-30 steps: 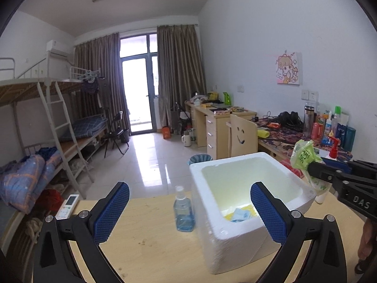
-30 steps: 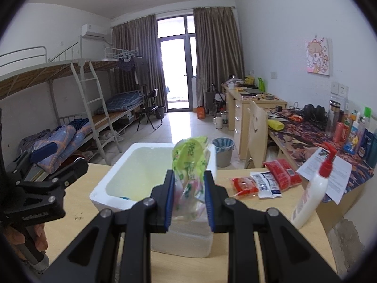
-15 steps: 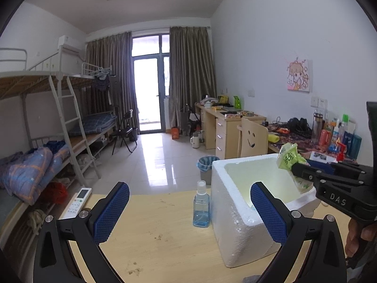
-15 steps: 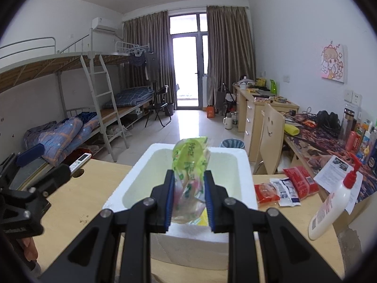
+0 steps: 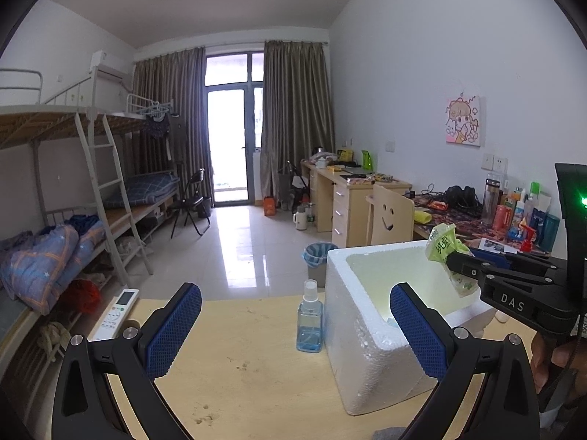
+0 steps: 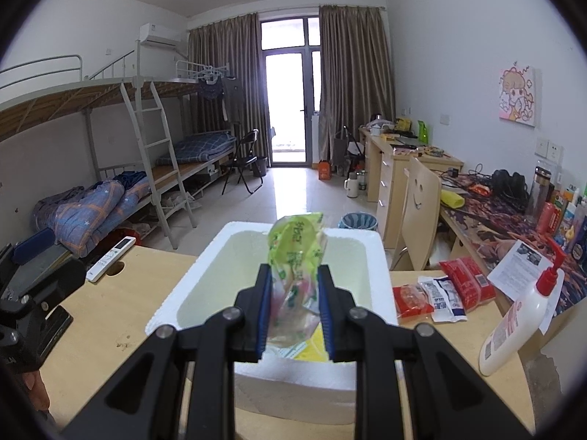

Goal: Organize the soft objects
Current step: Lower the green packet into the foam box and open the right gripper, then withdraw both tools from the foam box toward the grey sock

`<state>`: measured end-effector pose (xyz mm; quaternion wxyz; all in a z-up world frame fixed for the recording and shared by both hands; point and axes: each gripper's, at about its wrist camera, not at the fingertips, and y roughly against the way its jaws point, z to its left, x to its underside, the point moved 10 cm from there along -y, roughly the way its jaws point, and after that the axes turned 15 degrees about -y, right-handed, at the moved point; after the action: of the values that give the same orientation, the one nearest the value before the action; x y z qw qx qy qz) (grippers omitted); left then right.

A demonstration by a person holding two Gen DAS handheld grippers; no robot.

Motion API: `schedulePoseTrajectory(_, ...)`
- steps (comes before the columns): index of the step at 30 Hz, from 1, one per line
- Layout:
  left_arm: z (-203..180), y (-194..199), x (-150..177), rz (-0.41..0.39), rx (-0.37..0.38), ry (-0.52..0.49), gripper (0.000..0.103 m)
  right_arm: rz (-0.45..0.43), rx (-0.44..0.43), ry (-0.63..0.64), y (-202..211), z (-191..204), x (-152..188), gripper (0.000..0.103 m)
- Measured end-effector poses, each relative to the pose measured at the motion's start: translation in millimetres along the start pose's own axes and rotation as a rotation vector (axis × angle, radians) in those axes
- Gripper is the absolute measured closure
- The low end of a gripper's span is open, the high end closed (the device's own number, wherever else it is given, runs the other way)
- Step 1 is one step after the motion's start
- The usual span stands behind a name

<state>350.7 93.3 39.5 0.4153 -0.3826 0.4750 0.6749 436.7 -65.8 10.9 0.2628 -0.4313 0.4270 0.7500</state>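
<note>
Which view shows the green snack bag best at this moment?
Right wrist view: the green snack bag stands centred, pinched in the right gripper above the foam box. The left wrist view shows it small, side-on.

"DAS" (white letters) stands on the right tool [image 5: 463, 263].

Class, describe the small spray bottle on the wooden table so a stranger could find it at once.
Find the white foam box on the wooden table. The spray bottle stands upright just left of it, the only clear bottle there, holding blue liquid under a white nozzle.
</note>
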Motion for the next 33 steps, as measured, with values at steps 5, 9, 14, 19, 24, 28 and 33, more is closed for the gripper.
schedulePoseTrajectory(5,1,1,0,-0.003,0.001,-0.007,0.000,-0.021,0.010,-0.021,5,-1,-1,0.031)
schedulePoseTrajectory(9,2,1,0,-0.005,0.000,-0.007,0.000,-0.028,0.009,-0.017,7,0,-3,0.028)
schedulePoseTrajectory(14,1,0,1,-0.002,-0.001,-0.004,0.000,-0.018,0.004,-0.010,6,3,-1,0.028)
schedulePoseTrajectory(19,3,0,1,-0.003,-0.003,-0.006,0.000,-0.026,-0.004,-0.001,10,5,-2,0.028)
schedulePoseTrajectory(24,4,4,-2,-0.001,-0.005,-0.004,0.000,-0.032,-0.008,-0.006,15,4,-3,0.028)
schedulePoseTrajectory(28,3,11,-4,-0.007,-0.008,-0.008,0.000,-0.037,-0.008,-0.012,23,5,-3,0.028)
schedulePoseTrajectory(33,3,25,-6,-0.018,-0.011,-0.008,0.000,-0.062,-0.008,-0.012,39,8,-4,0.028)
